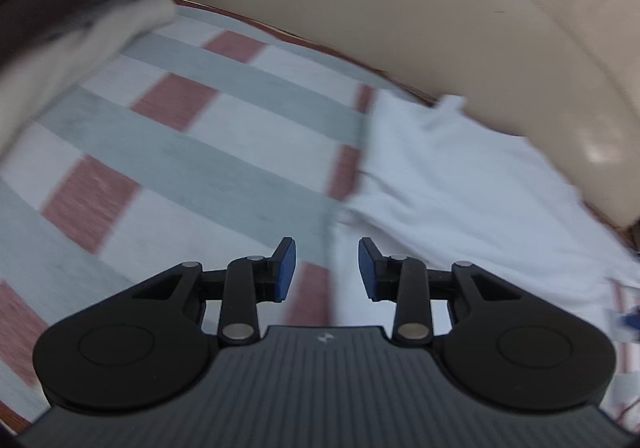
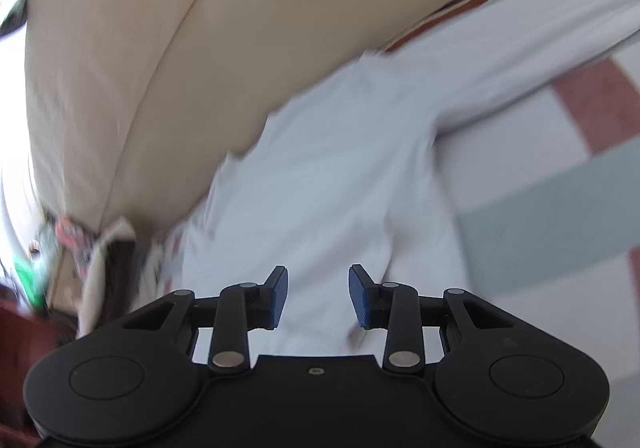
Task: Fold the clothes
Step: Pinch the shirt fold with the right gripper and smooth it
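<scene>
On checked sheet (image 1: pixel 192 152), white garment (image 2: pixel 340 176) looks soft, light; pinch an edge. Left gripper (image 1: pixel 327 268), right gripper (image 2: pixel 318 296) both spread, empty.

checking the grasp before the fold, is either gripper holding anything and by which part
Nothing is held. The left gripper and right gripper are both open with nothing between their blue pads; the white garment lies loose on the checked sheet.

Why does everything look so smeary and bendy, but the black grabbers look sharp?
In the left wrist view, the checked cloth and white garment smear with motion blur, while the left gripper is crisp. In the right wrist view, the garment blurs likewise; the right gripper is sharp. Straight edges curve from the fisheye lens.
</scene>
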Demonstrator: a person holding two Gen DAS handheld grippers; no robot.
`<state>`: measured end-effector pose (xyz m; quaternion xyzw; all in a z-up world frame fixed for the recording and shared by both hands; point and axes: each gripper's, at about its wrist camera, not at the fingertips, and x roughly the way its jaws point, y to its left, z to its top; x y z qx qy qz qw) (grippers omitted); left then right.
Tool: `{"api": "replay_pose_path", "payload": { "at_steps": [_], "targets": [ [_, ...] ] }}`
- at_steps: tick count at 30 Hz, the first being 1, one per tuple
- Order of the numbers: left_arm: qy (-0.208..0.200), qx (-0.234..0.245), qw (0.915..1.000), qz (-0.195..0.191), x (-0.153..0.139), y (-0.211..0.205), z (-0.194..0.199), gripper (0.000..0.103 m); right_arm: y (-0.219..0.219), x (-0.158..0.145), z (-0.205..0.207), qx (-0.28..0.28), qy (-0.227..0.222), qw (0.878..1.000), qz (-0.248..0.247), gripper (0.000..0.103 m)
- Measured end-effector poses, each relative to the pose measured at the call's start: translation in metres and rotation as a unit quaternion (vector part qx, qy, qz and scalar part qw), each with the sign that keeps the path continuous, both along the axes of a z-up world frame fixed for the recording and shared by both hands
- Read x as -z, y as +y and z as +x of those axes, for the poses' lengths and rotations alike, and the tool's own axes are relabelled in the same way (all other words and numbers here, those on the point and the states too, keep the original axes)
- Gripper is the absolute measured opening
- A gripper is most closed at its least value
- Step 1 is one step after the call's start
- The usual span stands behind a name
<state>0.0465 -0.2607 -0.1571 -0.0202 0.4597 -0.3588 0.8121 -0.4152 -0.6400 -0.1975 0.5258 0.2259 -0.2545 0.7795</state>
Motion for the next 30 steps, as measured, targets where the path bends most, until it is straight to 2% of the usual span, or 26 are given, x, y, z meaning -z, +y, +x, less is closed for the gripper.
{"api": "replay_pose_path", "payload": {
  "at_steps": [5,7,9,12,14,17,18,21,22,24,27,28,30],
  "targets": [
    [0.01,0.042,0.999,-0.012,0.008,-0.04,-0.022,0.034,0.028,0.027,0.026,-0.017,0.024,1.0,0.006,0.039],
    [0.018,0.038,0.999,-0.012,0.014,-0.054,-0.027,0.034,0.036,0.025,0.033,-0.019,0.036,0.999,-0.018,0.039],
    [0.027,0.034,0.999,-0.013,0.02,-0.066,-0.031,0.035,0.045,0.017,0.039,-0.027,0.051,0.997,-0.053,0.01],
    [0.077,0.003,0.9967,-0.025,0.029,-0.064,-0.026,0.037,0.058,0.003,0.046,-0.041,0.066,0.993,-0.092,0.01],
    [0.091,-0.016,0.9949,-0.04,0.032,-0.054,-0.022,0.037,0.068,-0.015,0.042,-0.056,0.05,0.994,-0.082,0.01],
    [0.092,-0.033,0.9943,-0.042,0.035,-0.043,-0.018,0.037,0.081,-0.034,0.027,-0.067,-0.008,0.997,-0.032,0.01],
    [0.092,-0.036,0.9942,-0.042,0.037,-0.04,-0.017,0.037,0.088,-0.036,0.025,-0.073,-0.005,0.997,-0.03,0.01],
    [0.11,-0.038,0.992,-0.047,0.044,-0.04,-0.008,0.041,0.108,-0.03,0.026,-0.092,0.042,0.994,-0.05,0.01],
    [0.117,-0.038,0.9912,-0.049,0.046,-0.042,-0.004,0.041,0.112,-0.023,0.028,-0.096,0.059,0.992,-0.049,0.01],
    [0.123,-0.043,0.9897,-0.06,0.047,-0.046,0.004,0.041,0.119,-0.009,0.031,-0.091,0.063,0.993,-0.03,0.01],
    [0.136,-0.056,0.9849,-0.091,0.048,-0.055,0.019,0.046,0.126,-0.004,0.031,-0.082,0.047,0.995,-0.02,0.01],
    [0.14,-0.06,0.9837,-0.096,0.049,-0.058,0.023,0.051,0.126,-0.006,0.029,-0.083,0.031,0.996,-0.018,0.01],
    [0.134,-0.064,0.9849,-0.088,0.053,-0.067,0.029,0.05,0.127,-0.013,0.022,-0.086,-0.017,0.996,-0.006,0.01]
  ]
}}
